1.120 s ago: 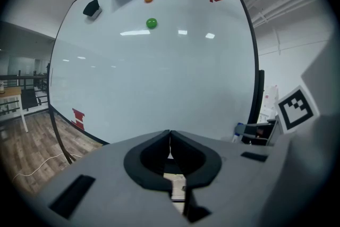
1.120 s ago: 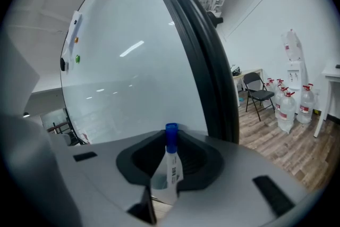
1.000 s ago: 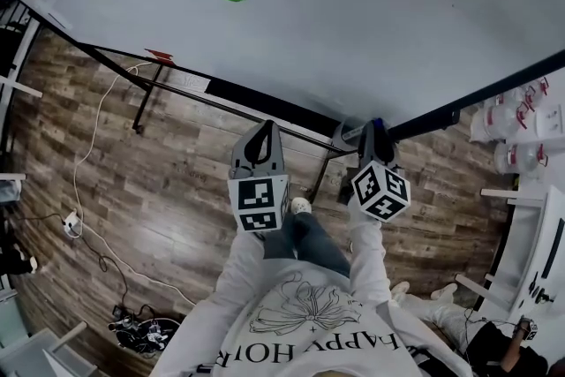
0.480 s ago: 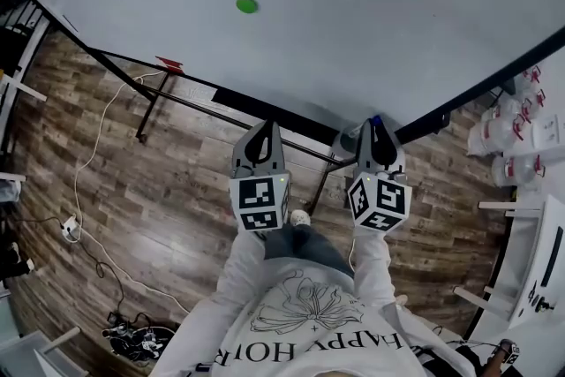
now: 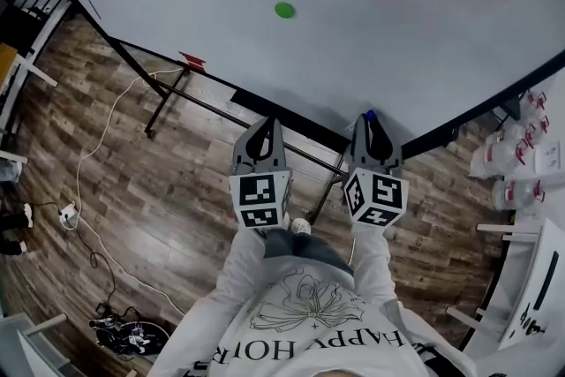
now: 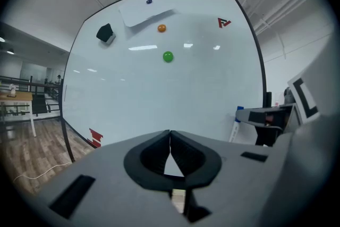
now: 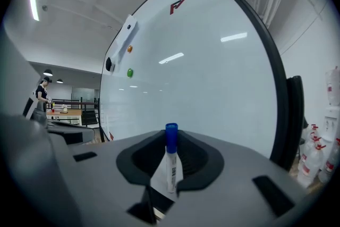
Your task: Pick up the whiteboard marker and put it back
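Right tongs (image 7: 170, 139) of mine squeeze the blue-capped marker (image 7: 171, 161); my left tongs (image 6: 170, 136) are pinched shut, empty, both facing the whiteboard (image 5: 397, 57).

I see a glossy whiteboard (image 5: 371, 57), wood-grain floor (image 5: 168, 190), a smooth plastic marker (image 7: 171, 167), and the matt grey plastic right gripper (image 5: 372, 124).

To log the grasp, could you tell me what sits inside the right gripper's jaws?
A blue-capped whiteboard marker stands upright in the right gripper, jaws closed on it. Its lower end is hidden behind the gripper body.
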`<action>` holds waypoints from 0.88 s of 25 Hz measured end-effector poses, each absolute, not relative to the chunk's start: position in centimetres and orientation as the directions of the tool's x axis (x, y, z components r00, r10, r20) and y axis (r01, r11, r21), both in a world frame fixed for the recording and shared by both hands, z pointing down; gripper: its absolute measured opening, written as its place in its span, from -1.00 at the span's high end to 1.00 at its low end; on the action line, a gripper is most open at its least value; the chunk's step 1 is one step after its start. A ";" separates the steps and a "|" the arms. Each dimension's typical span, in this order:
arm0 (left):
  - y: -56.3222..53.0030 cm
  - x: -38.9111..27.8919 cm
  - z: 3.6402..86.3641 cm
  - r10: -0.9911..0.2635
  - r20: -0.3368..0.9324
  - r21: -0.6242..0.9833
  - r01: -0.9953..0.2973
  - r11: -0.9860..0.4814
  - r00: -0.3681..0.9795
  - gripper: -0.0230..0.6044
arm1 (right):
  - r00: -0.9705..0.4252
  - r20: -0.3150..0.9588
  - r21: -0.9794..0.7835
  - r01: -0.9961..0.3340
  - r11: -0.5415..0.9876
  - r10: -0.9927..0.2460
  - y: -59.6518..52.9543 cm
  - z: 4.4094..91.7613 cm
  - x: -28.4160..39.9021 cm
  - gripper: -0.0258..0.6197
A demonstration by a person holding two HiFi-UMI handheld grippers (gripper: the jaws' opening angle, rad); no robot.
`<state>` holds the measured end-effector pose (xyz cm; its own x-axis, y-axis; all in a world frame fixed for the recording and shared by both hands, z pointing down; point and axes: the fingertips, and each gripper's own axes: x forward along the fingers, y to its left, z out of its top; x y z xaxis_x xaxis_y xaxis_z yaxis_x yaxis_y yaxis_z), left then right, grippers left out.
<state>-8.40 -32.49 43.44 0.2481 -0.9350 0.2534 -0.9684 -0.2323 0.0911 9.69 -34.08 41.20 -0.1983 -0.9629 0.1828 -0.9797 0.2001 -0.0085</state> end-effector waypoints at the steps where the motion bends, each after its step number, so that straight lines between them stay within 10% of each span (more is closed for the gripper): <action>1: -32.4 -8.9 43.4 -0.937 0.253 0.089 -0.971 -0.224 0.239 0.91 | -0.207 0.185 -0.005 -0.978 0.210 -0.961 -34.2 41.2 9.2 0.72; 22: -32.9 -15.3 46.3 -0.948 0.298 0.121 -0.989 -0.083 0.116 0.91 | -0.190 0.571 0.363 -0.814 0.453 -0.799 -37.6 53.5 1.5 0.72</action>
<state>-15.35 -32.86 46.33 0.1160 -0.9476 0.2976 -0.9891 -0.0830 0.1214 1.51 -37.63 53.49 -0.1899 -0.7990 0.5705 -0.8142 0.4529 0.3632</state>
